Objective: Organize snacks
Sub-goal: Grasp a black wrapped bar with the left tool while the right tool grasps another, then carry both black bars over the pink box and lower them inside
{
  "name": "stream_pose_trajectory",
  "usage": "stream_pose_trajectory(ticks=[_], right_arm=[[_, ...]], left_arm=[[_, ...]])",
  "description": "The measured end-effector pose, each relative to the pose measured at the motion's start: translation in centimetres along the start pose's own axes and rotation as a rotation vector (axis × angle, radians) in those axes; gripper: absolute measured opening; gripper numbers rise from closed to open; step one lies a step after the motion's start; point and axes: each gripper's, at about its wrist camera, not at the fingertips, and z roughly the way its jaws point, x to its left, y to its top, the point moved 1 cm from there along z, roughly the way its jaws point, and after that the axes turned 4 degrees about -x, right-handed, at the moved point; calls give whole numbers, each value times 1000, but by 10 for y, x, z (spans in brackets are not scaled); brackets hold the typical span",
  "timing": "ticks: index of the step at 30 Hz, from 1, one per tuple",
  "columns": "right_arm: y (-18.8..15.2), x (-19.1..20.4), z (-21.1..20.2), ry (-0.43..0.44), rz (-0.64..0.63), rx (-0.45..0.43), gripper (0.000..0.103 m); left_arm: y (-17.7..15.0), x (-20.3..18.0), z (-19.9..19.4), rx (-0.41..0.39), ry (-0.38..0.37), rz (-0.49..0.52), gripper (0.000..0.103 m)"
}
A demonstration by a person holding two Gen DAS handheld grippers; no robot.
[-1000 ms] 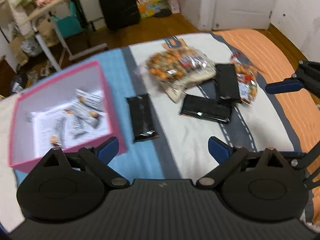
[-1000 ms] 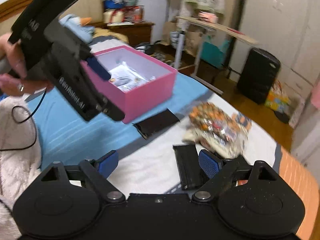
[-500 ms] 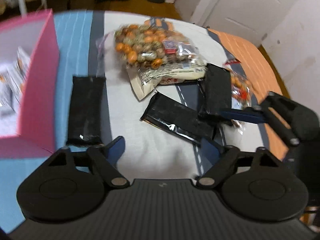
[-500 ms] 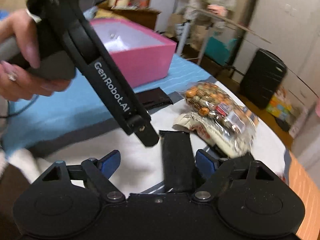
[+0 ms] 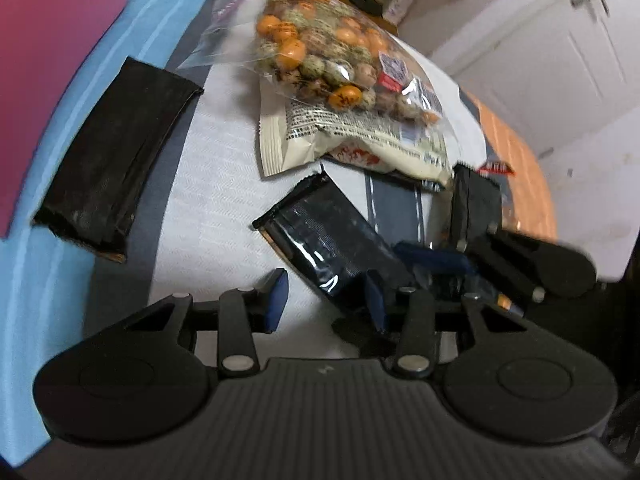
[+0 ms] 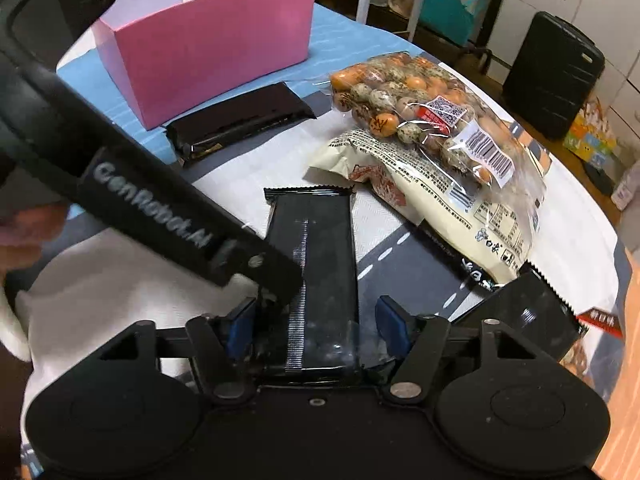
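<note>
Several black snack packets lie on the bedspread. The middle black packet lies between the open jaws of my right gripper, with the pads to either side and apart from it. The same packet shows in the left wrist view, its corner at my open left gripper. Another black packet lies beside the pink box; it also shows in the right wrist view. A third black packet lies at the right. A clear bag of orange and speckled sweets rests on a cream packet.
The left gripper's body crosses the right wrist view just left of the middle packet. The right gripper shows in the left wrist view over the packets. A black suitcase and a white door stand beyond the bed.
Both grippers have dropped toward the packets. The right gripper now straddles the middle black packet; the left has swung right, away from the pink box, and come in close beside it.
</note>
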Motion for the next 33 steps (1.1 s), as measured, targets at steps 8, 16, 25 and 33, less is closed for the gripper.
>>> stream_pose_trajectory(ticks=[8,16,25,33], right_arm=[[0,1,-2,-58,142,-35,53],[1,15,-27,-55,229,-57,53],[11,47,-65,-28,246,-51,53],[30,78,-100,-11,177,-67,53]], left_arm=[[-10,-19,-3,-10,-47,3,36],[-14,-37,-33,-11,-12,67,35],[-23,-44,-89,20,12,112,35],[-29,-40,-146,2,-8,107,35]])
